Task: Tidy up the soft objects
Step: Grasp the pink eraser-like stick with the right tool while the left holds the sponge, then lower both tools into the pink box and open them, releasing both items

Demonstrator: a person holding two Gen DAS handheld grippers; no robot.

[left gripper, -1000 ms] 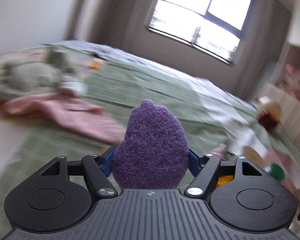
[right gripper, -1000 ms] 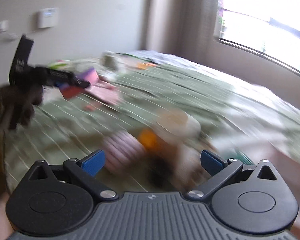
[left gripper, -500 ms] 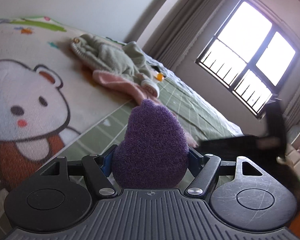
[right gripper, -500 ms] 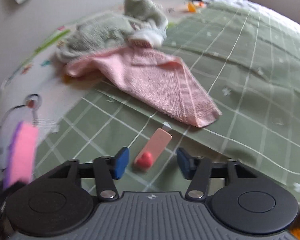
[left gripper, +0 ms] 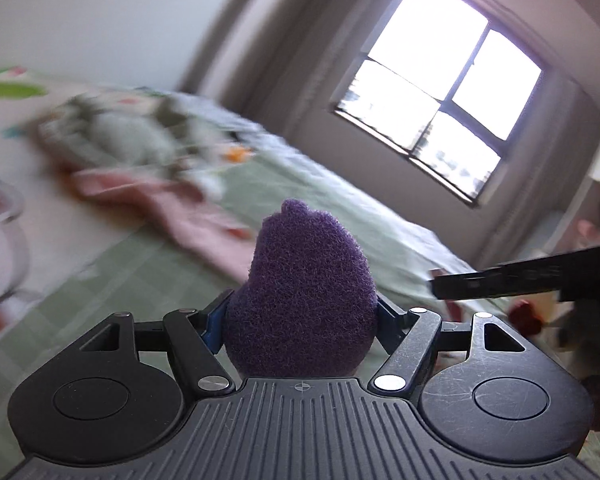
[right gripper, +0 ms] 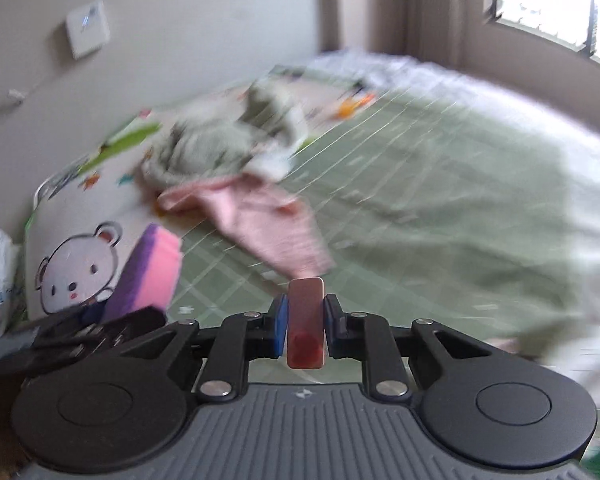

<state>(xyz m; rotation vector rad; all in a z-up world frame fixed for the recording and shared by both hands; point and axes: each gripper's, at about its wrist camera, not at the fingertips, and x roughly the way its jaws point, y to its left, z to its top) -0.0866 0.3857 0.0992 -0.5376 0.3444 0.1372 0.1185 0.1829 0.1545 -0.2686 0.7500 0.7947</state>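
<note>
Low at centre frame in each wrist view, the right gripper [right gripper: 305,330], jaws just closed, pinches a thin, stiff-looking pink strip [right gripper: 305,322] by its edges, while the left gripper [left gripper: 299,320] squeezes a light, squashy purple sponge [left gripper: 300,296] at its base.

Left gripper [left gripper: 300,312], as seen from my left wrist camera: a dark grey ribbed housing with a small crosshair mark at its front centre, flanked by two black round covers, each with a shallow circular recess. Black linkage arms pivot on silver screws [left gripper: 214,382] and end in blue pads [left gripper: 214,322]; the right-hand cover carries fine scratches.

Right gripper [right gripper: 303,322], as seen from my right wrist camera: the same build, with ribbed grey housing, twin black discs, triangular cut-outs in the outer links, silver pivot screws, and blue pads on black fingers [right gripper: 280,326]. From the left wrist view, its side appears as a long black bar, blurred.
</note>
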